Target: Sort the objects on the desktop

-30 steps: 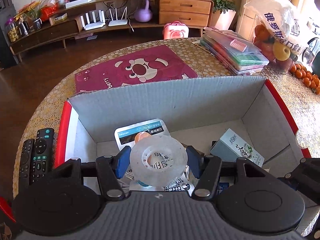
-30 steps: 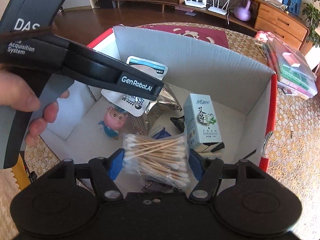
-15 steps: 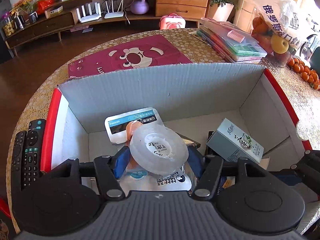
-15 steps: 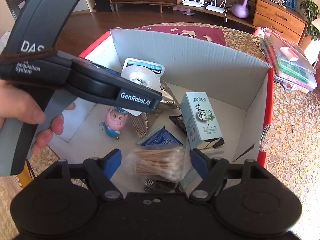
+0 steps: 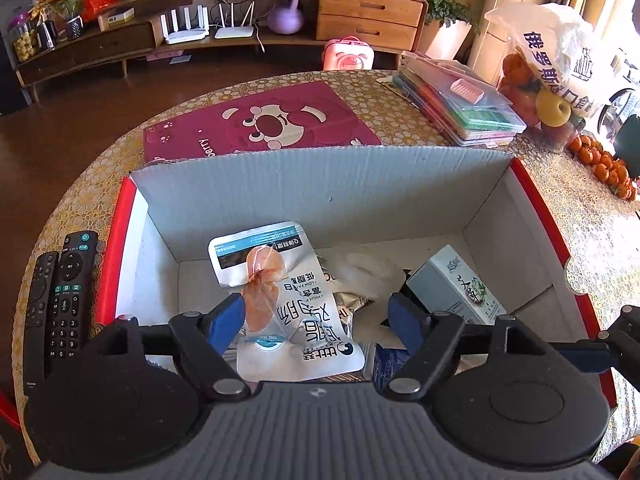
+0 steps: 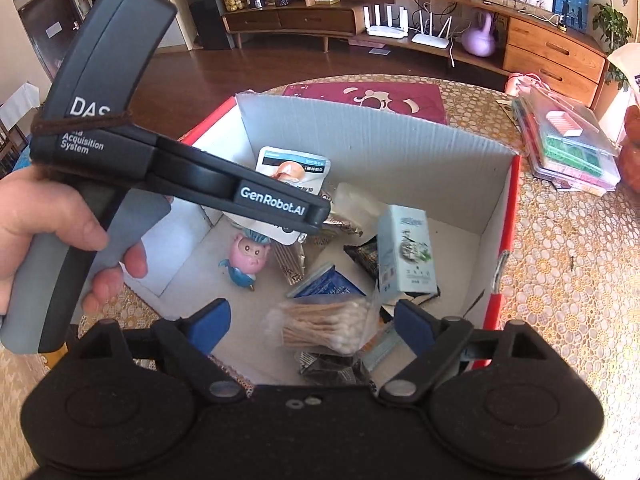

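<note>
A red cardboard box holds several small items. My left gripper hovers open above a white snack pouch, nothing between its fingers. A clear tape roll lies in the box beyond the pouch. A green-and-white carton leans at the right. My right gripper is open over the box's near side. A pack of cotton swabs lies loose below it. A pink pig toy and a blue packet rest on the box floor.
Two black remotes lie left of the box. Behind it are a pink bear mat, stacked plastic cases, a bag of fruit and small oranges. A hand holds the left gripper's handle.
My left gripper opened and the tape roll dropped into the box. My right gripper opened and the cotton swab pack fell onto the box contents.
</note>
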